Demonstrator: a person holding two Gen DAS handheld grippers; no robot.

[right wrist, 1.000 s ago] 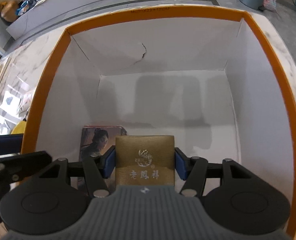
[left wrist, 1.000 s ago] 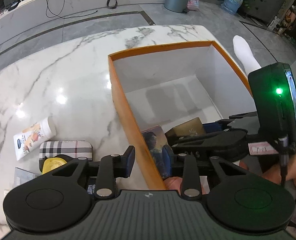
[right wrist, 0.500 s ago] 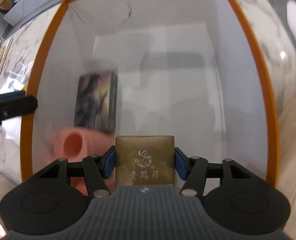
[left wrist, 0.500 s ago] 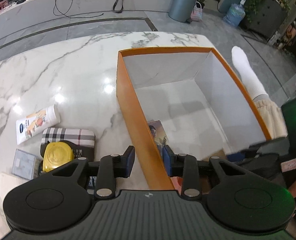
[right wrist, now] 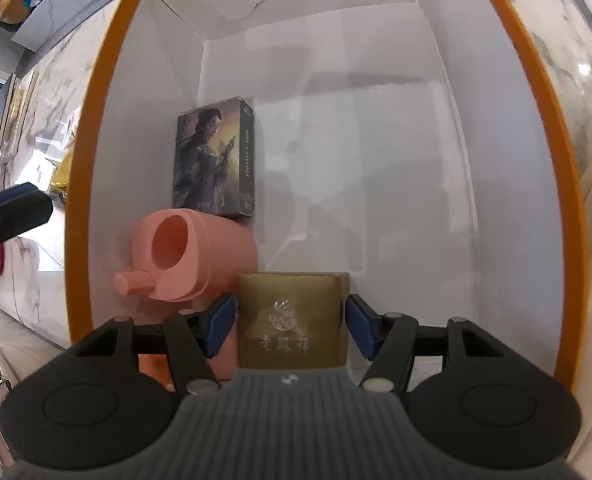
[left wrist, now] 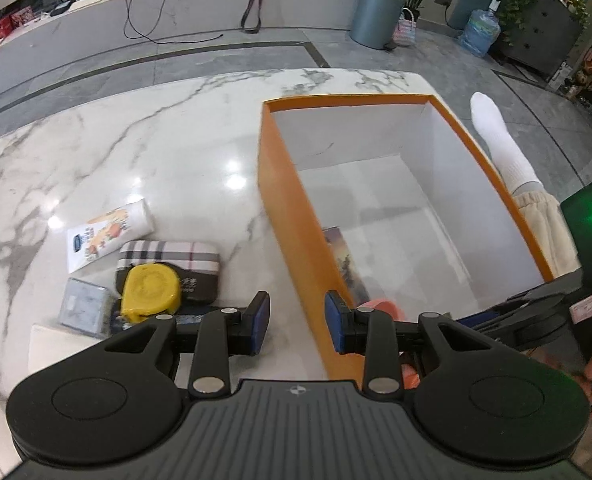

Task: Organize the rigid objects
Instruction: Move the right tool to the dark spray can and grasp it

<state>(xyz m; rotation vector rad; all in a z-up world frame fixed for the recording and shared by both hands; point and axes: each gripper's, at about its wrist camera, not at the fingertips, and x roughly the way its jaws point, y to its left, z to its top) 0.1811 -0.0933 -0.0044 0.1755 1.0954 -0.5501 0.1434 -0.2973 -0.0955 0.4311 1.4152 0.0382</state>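
Observation:
An orange box with white inside (left wrist: 284, 216) stands on the marble table; in the right wrist view its rim (right wrist: 80, 184) frames the scene. My right gripper (right wrist: 292, 322) is shut on a gold box (right wrist: 292, 320) and holds it inside the orange box, near its front. Beside it lie a pink cup-like object (right wrist: 188, 256) and a card box with a woman's picture (right wrist: 214, 164). My left gripper (left wrist: 296, 322) is open and empty, straddling the orange box's left wall.
Left of the orange box lie a white tube (left wrist: 110, 236), a plaid case (left wrist: 172, 256), a yellow tape measure (left wrist: 150, 290) and a small grey box (left wrist: 82, 308). A person's white-socked leg (left wrist: 503, 148) is to the right.
My right gripper has pulled back toward the box's front with the gold box, bringing the pink object and card box into view. My left gripper has drawn back and up.

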